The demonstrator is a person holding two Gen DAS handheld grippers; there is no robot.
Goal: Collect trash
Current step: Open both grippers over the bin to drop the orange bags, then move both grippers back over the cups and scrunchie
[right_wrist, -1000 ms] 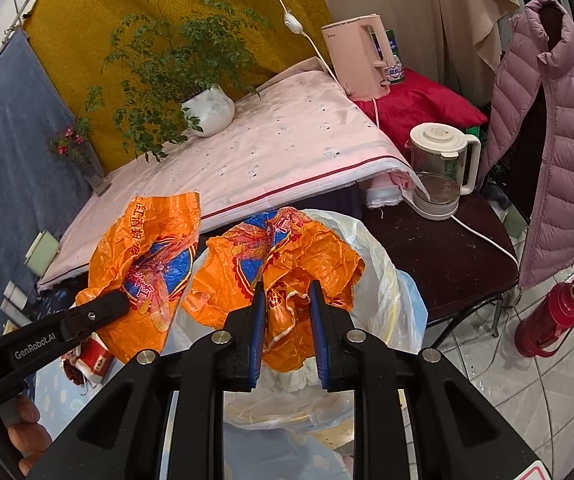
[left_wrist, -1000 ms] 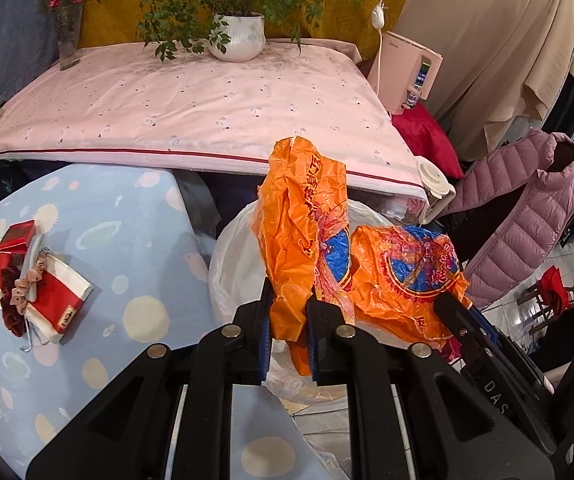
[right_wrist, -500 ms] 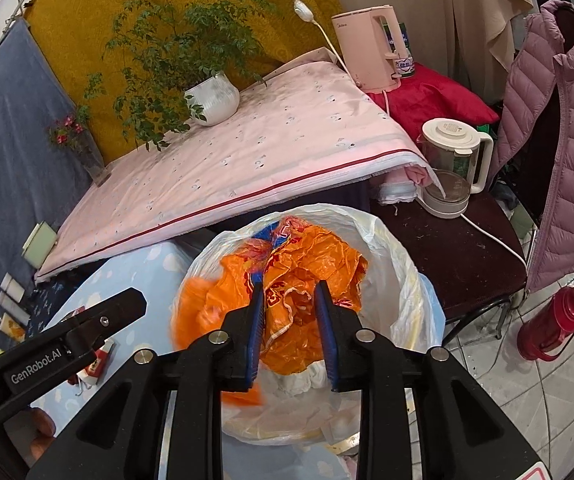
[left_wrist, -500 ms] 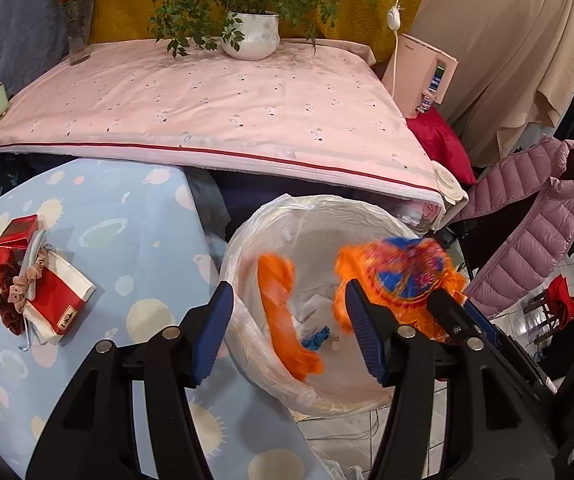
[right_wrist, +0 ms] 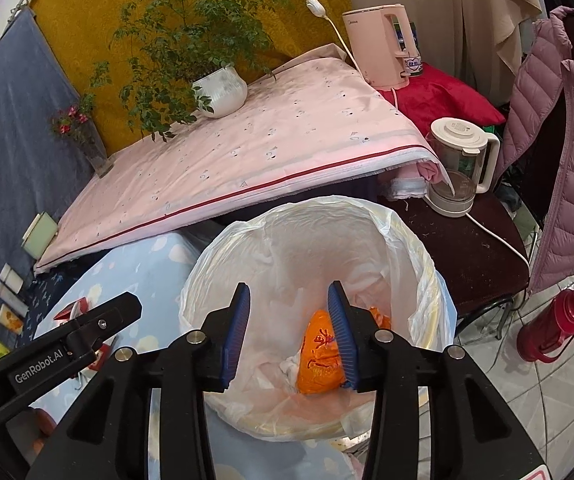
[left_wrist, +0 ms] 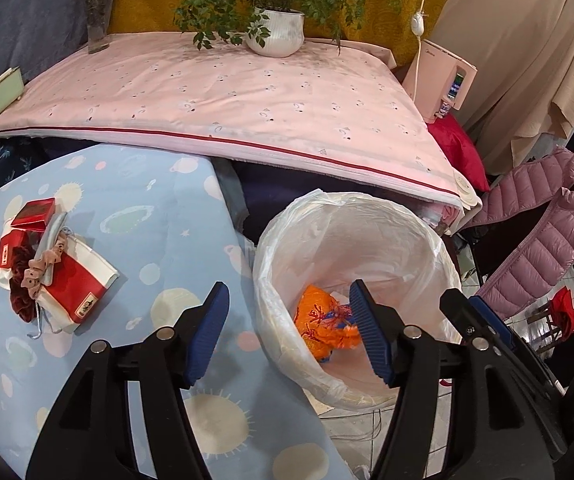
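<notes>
A bin with a white plastic liner [left_wrist: 367, 200] [right_wrist: 327, 202] stands beside the blue spotted table. Crumpled orange plastic wrappers [left_wrist: 319, 328] [right_wrist: 319, 352] lie at its bottom. My left gripper [left_wrist: 289, 285] hovers over the bin's left rim, its jaws opening, with nothing between the pads. My right gripper [right_wrist: 288, 286] hangs above the bin's mouth, jaws also opening and empty. The orange wrapper shows below and past its right finger, not touching it. Each gripper's black finger shows at the edge of the other's view.
Red and white packets with hair ties [left_wrist: 47, 276] lie on the blue spotted cloth [left_wrist: 147, 220] at the left. Behind is a pink-covered table [left_wrist: 227, 92] with a potted plant [left_wrist: 275, 36]. A glass kettle [right_wrist: 459, 160], a purple jacket [right_wrist: 559, 140] and a red thermos [right_wrist: 551, 324] are to the right.
Both grippers were shut on orange wrappers held above the bin. Both have opened, and the wrappers have dropped to the bottom of the liner.
</notes>
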